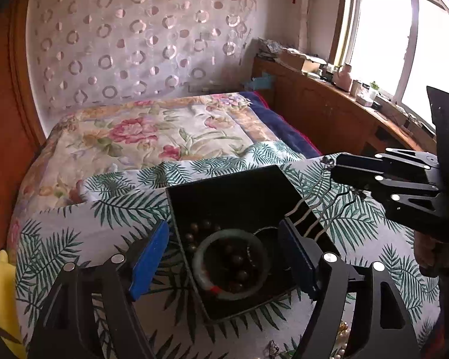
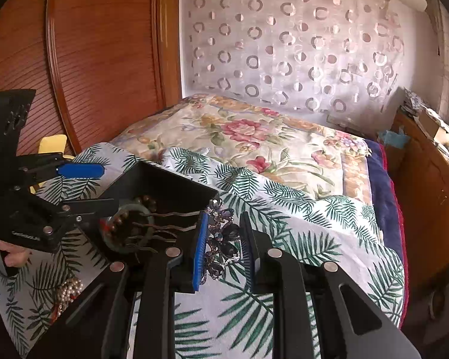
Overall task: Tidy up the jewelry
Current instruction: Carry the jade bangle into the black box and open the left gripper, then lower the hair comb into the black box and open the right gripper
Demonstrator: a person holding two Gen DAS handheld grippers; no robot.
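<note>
A black open box [image 1: 224,191] sits on the palm-leaf cloth; it holds a green jade bangle [image 1: 206,278] and a dark bead bracelet [image 1: 238,258]. My left gripper [image 1: 224,257] is open, its blue pads astride the box. My right gripper [image 2: 223,245] is shut on a purple rhinestone flower hair comb [image 2: 221,233], its wavy prongs [image 2: 164,227] reaching over the box [image 2: 164,179] and bangle [image 2: 128,209]. In the left wrist view the right gripper [image 1: 333,173] is at the right, with the prongs [image 1: 302,212] over the box rim.
A pearl piece [image 2: 68,291] lies on the palm-leaf cloth [image 2: 284,209] near the front; pearls also show in the left wrist view [image 1: 342,329]. A yellow object [image 1: 0,293] sits at the left. A floral quilt [image 1: 152,131] is behind, a wooden ledge [image 1: 329,95] at the right.
</note>
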